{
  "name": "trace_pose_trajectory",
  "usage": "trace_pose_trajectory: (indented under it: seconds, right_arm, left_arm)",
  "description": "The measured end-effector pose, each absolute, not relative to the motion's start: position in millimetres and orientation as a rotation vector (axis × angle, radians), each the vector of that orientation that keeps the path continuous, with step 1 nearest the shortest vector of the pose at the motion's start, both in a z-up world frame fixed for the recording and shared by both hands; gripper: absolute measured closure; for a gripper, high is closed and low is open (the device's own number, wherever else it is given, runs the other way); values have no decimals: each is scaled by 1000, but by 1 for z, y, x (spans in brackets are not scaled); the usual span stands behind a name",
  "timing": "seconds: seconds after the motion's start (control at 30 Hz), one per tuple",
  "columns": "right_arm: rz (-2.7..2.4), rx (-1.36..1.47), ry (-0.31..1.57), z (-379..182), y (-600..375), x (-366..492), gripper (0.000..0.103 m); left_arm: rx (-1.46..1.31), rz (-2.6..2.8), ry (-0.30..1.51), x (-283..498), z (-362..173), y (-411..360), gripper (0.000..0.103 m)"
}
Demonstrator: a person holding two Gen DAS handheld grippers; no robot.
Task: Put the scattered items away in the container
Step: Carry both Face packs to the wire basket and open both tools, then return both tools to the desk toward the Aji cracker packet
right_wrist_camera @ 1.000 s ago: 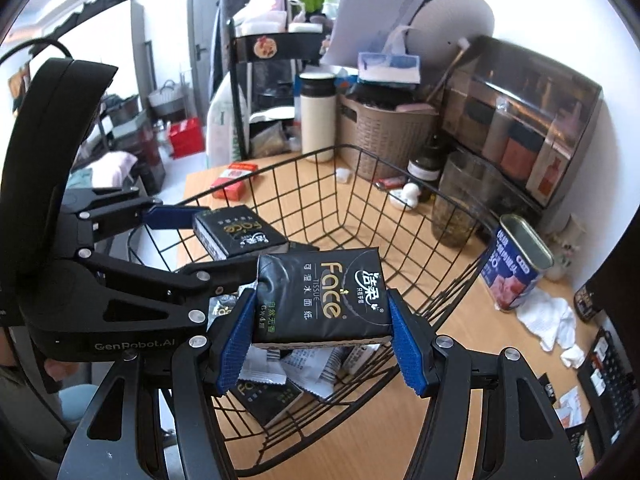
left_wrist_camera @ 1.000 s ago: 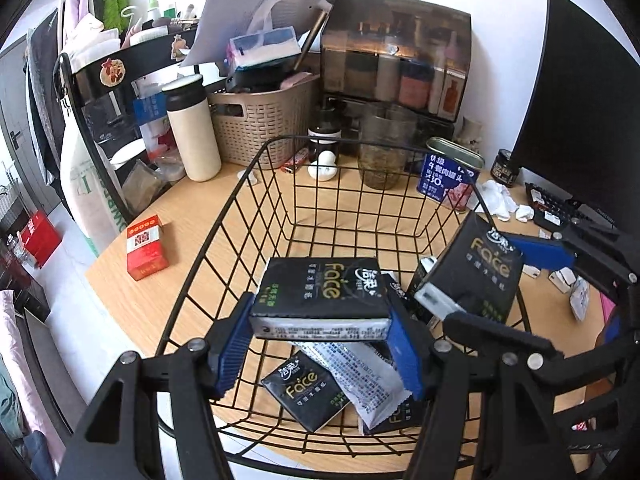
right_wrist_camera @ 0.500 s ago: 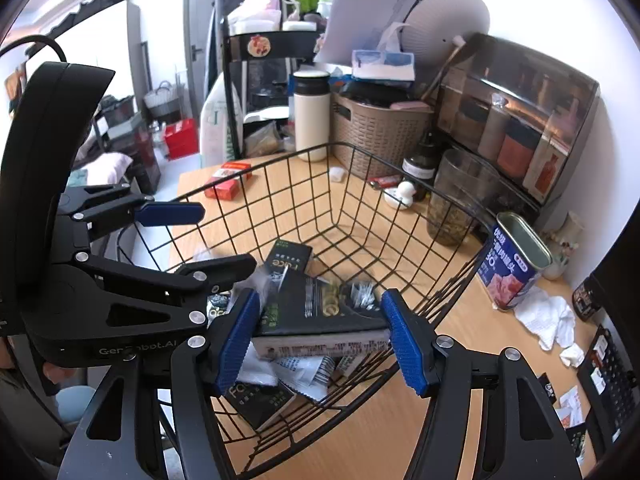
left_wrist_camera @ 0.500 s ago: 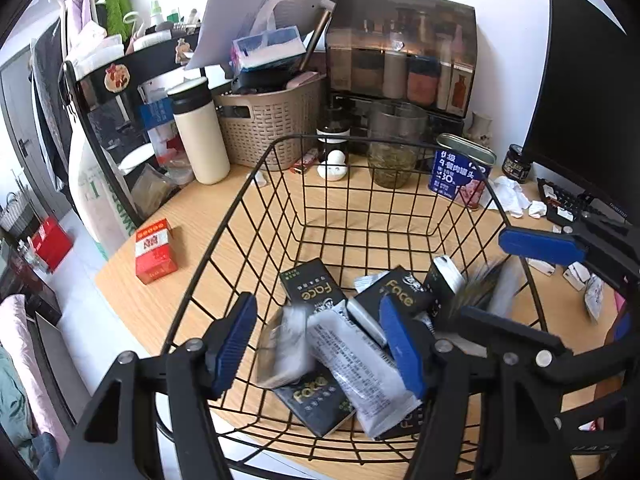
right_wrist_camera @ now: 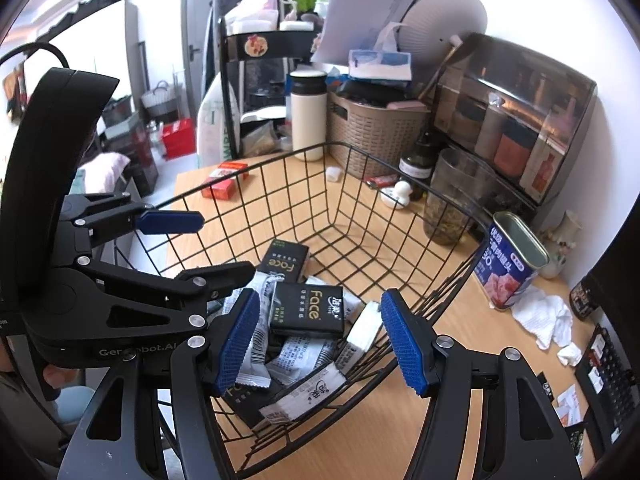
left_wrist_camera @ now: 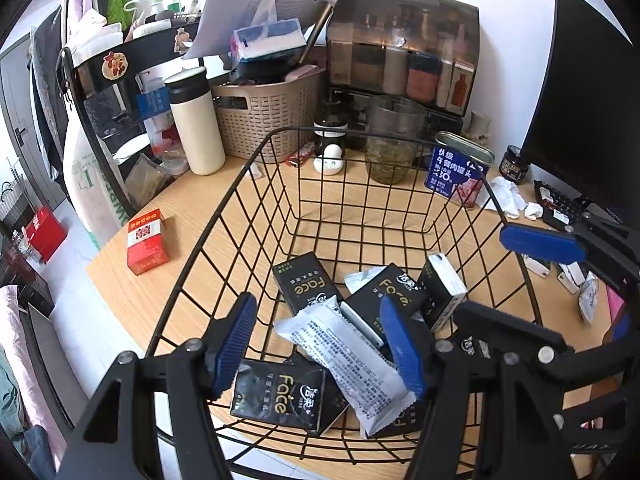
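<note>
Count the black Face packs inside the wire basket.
4 clearly: back pack, middle pack, right pack standing on edge, front pack. More may be hidden under the white wrapper.

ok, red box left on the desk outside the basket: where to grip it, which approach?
Take the red box across its two long side edges, coming from above with the left gripper, which is open and empty. It lies flat on the desk, clear on all sides, to the left of the wire basket as the left wrist view shows it.

A cream flask (left_wrist_camera: 195, 120) stands beside a woven basket (left_wrist_camera: 268, 116); a blue tin (left_wrist_camera: 456, 170) sits near crumpled tissue (left_wrist_camera: 508, 196).
</note>
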State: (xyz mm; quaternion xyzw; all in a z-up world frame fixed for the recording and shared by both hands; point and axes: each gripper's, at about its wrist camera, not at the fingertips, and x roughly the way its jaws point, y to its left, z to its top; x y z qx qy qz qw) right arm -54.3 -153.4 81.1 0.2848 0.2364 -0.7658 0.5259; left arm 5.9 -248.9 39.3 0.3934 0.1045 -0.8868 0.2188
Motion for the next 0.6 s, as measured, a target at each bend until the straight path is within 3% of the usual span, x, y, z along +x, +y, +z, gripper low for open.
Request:
trace_pose_trajectory:
  seconds: [0.27, 0.6]
  right_arm:
    - [-1865, 676, 540, 94, -135, -57, 40]
    - [-2067, 746, 493, 99, -32, -90, 40]
  left_arm:
    - [1072, -2546, 251, -2, 55, -226, 32]
    - [1155, -2767, 81, -40, 66, -127, 32]
